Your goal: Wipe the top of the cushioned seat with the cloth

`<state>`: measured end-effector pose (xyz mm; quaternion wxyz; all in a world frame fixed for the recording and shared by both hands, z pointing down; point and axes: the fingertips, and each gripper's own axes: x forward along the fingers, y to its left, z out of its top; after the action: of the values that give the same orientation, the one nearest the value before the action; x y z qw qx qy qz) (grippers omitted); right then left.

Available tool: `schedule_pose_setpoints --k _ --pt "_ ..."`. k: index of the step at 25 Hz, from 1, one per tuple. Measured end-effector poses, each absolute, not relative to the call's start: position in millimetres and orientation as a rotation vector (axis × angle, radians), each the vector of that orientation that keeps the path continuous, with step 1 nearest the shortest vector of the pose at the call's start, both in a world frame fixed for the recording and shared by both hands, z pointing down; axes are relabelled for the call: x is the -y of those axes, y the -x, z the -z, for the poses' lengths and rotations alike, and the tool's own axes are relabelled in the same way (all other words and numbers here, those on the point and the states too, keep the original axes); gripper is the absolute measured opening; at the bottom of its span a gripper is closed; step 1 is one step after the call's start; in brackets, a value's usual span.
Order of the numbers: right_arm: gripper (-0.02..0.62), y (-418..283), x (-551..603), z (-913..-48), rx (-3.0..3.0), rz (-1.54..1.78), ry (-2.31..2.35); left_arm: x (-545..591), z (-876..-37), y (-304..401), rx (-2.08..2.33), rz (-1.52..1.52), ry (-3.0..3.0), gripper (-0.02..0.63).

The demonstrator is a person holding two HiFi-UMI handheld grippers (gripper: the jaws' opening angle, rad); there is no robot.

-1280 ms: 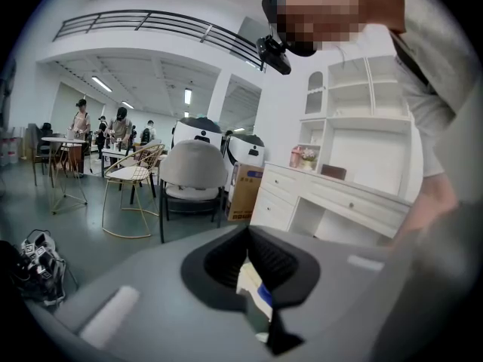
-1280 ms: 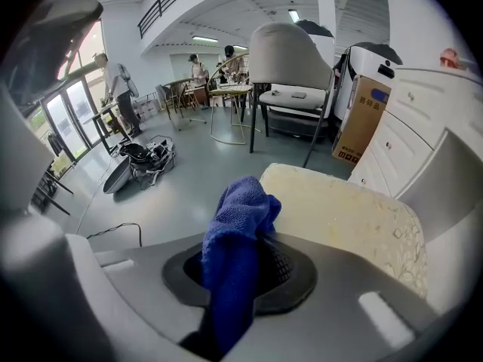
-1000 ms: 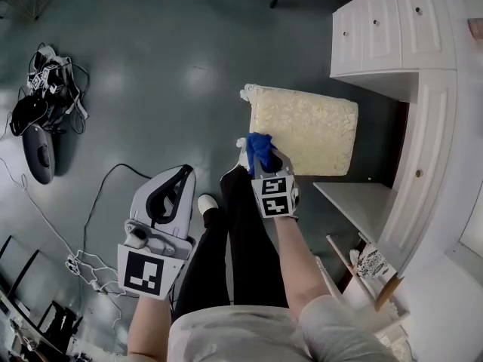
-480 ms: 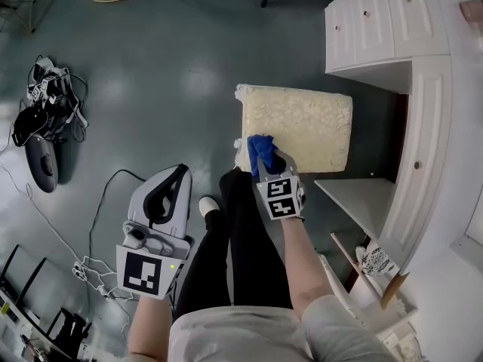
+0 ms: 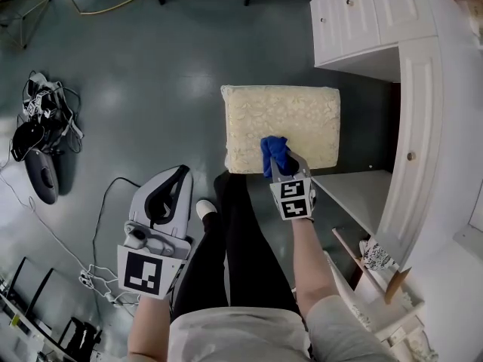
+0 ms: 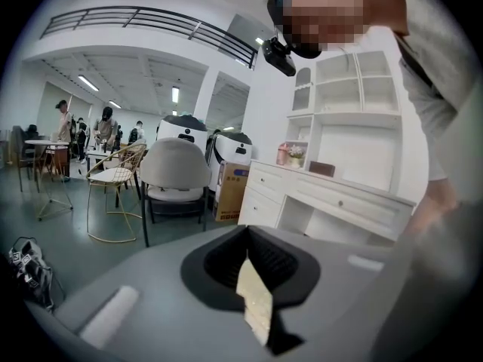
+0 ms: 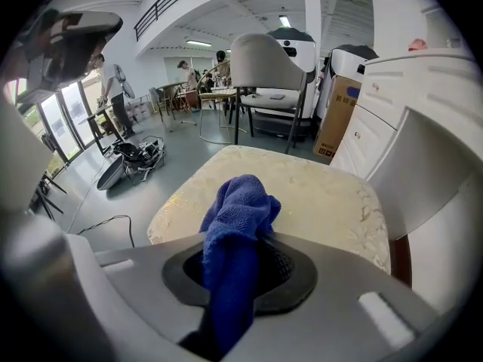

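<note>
The cream cushioned seat (image 5: 283,123) stands on the grey floor beside a white cabinet. My right gripper (image 5: 279,161) is shut on a bunched blue cloth (image 5: 275,151), which rests over the middle of the seat's near edge. In the right gripper view the cloth (image 7: 238,217) sticks out of the right gripper (image 7: 241,259) above the seat (image 7: 324,194). My left gripper (image 5: 170,194) hangs over the floor, left of my legs and away from the seat. In its own view the left gripper (image 6: 253,281) is shut, with only a pale sliver between the jaws.
White cabinets and drawers (image 5: 411,89) wrap around the seat's right side, with a low white shelf (image 5: 355,198) by my right arm. Cables and dark gear (image 5: 38,138) lie on the floor at the left. A grey chair (image 7: 268,62) and a cardboard box (image 7: 336,119) stand beyond the seat.
My right gripper has carried the blue cloth rightward along the seat's near edge, from the near left corner to about the middle. The left gripper has stayed put.
</note>
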<state>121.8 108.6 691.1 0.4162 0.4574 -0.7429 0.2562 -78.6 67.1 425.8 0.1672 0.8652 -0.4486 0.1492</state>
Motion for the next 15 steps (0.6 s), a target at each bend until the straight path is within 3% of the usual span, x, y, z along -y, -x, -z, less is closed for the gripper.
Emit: schedule_pose_setpoints --k 15 --pt "0.077 -211.2 -113.9 -693.3 1.744 -0.659 -1.278 -53.4 -433.1 44.0 1.186 -0.444 -2.514 0.0"
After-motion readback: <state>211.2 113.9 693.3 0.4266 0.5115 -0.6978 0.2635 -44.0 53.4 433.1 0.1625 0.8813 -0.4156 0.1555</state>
